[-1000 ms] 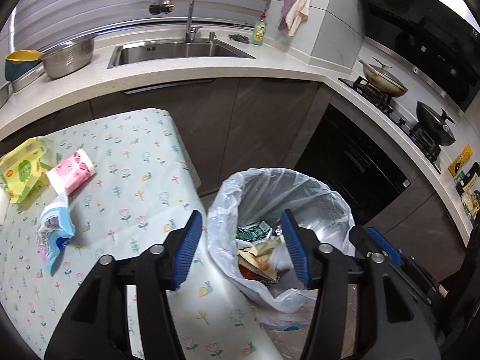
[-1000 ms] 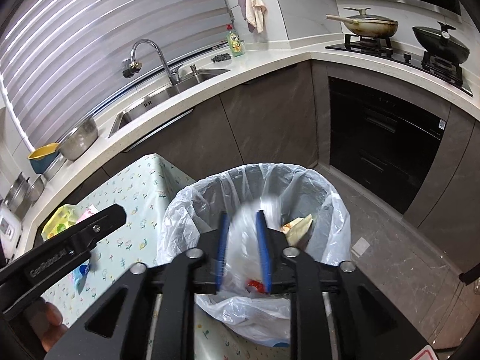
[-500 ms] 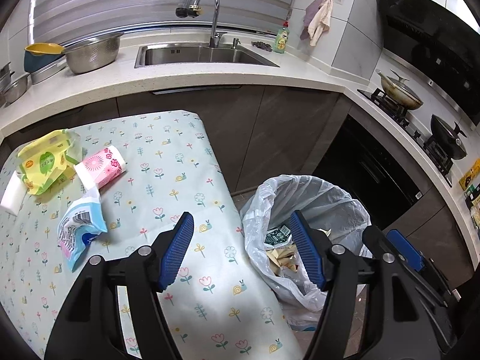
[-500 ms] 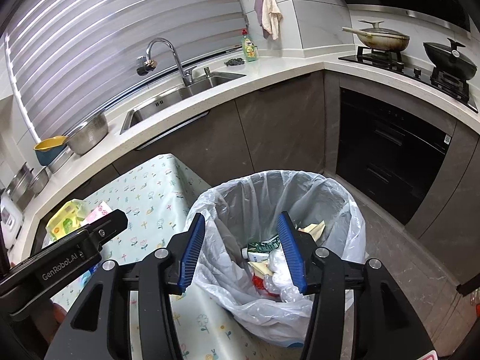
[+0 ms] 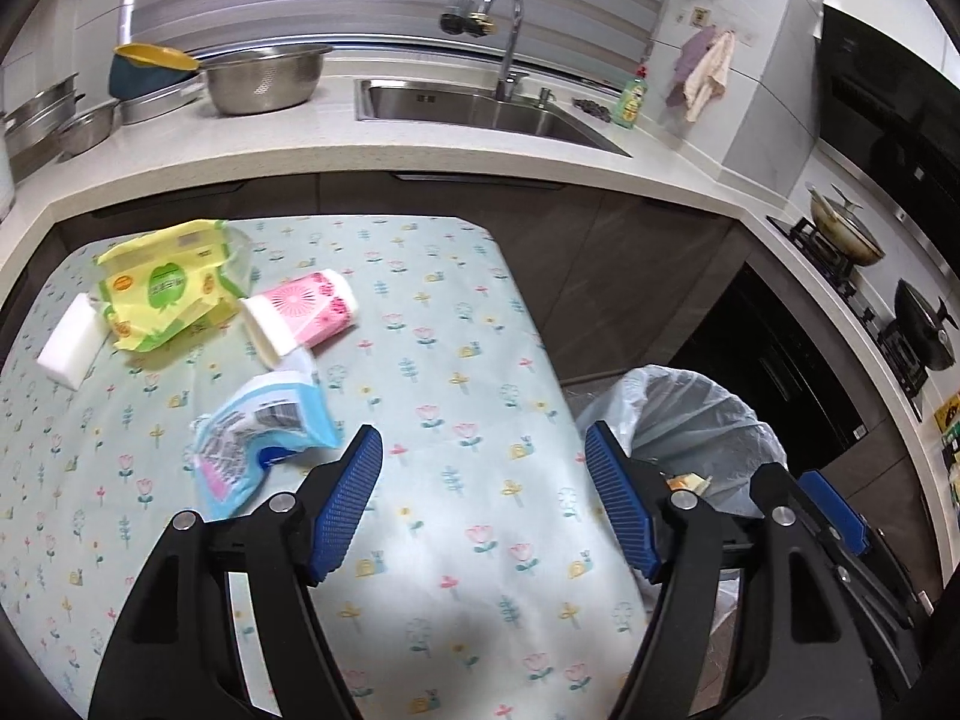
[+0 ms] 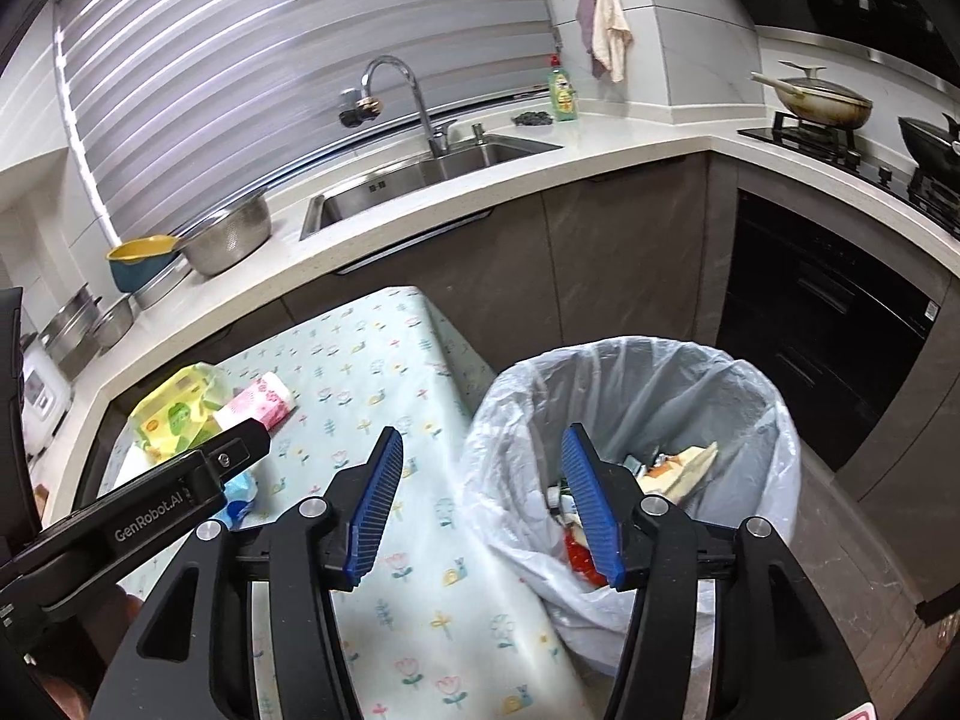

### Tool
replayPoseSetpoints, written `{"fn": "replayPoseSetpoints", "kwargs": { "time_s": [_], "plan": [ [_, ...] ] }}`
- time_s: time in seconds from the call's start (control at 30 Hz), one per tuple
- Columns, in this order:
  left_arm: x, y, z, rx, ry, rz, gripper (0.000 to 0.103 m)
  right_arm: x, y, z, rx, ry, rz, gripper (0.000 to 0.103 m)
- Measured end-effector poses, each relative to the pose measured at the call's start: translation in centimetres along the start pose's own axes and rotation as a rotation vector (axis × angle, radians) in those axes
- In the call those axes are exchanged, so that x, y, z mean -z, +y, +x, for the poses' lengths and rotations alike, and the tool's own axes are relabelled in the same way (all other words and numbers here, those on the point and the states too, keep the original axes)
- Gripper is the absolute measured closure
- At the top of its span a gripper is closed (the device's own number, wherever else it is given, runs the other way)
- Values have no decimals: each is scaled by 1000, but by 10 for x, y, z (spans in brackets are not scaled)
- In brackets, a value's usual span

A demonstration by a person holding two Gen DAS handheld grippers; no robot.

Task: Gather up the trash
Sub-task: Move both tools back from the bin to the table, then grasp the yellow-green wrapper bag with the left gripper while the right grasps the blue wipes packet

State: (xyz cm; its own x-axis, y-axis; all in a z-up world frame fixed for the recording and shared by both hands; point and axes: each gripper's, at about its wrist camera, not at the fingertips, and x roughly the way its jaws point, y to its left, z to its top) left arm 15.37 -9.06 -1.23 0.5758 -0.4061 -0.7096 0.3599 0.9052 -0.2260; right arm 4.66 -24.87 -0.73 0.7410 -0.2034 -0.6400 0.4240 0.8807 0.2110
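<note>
On the flowered tablecloth (image 5: 456,360) lie a blue-and-white wrapper (image 5: 258,438), a pink tissue pack (image 5: 303,312), a yellow-green wet-wipe pack (image 5: 168,282) and a white block (image 5: 69,339). My left gripper (image 5: 483,468) hovers over the cloth just right of the blue wrapper, its jaws opening with nothing between them. A bin lined with a white bag (image 6: 648,384) stands off the table's right edge, with wrappers inside. My right gripper (image 6: 480,474) hangs over the table edge and the bin rim, jaws opening and empty. The yellow-green pack (image 6: 174,414) and pink pack (image 6: 264,402) also show in the right wrist view.
A white counter (image 5: 420,162) with a steel sink (image 5: 474,108), tap and metal bowls (image 5: 264,78) runs behind the table. A stove with a pan (image 6: 822,102) and a wok sits at the right. The left tool's body (image 6: 138,522) crosses the lower left of the right wrist view.
Both grippers swung left from over the bin toward the table. The right jaws, which held a clear plastic piece over the bin, opened and are now empty. The left jaws widened slightly.
</note>
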Motion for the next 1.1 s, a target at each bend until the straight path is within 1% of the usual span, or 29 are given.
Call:
{"fn": "replayPoseSetpoints", "kwargs": {
  "time_s": [0.2, 0.4, 0.47, 0.53, 0.6, 0.73, 0.9, 1.0, 1.1],
  "plan": [
    [1, 41, -4, -50, -5, -43, 36, 7, 32, 9, -45, 28, -36, 49],
    [2, 88, -8, -92, -2, -107, 36, 15, 69, 20, -80, 59, -91, 49],
    [2, 105, -9, -110, -2, -128, 36, 18, 82, 24, -90, 66, -104, 46],
    [2, 120, -10, -123, -4, -147, 36, 20, 93, 28, -102, 70, -116, 41],
    [3, 135, -11, -138, -3, -169, 34, 23, 106, 34, -111, 82, -128, 39],
    [2, 168, -11, -167, -2, -216, 33, 30, 127, 50, -129, 111, -143, 35],
    [0, 205, -7, -199, 4, -265, 31, 37, 151, 74, -158, 161, -144, 34],
    [-4, 224, -3, -211, 5, -290, 30, 38, 163, 86, -162, 175, -150, 34],
    [-9, 241, 3, -220, 8, -311, 27, 36, 171, 96, -169, 181, -145, 30]
  ]
}}
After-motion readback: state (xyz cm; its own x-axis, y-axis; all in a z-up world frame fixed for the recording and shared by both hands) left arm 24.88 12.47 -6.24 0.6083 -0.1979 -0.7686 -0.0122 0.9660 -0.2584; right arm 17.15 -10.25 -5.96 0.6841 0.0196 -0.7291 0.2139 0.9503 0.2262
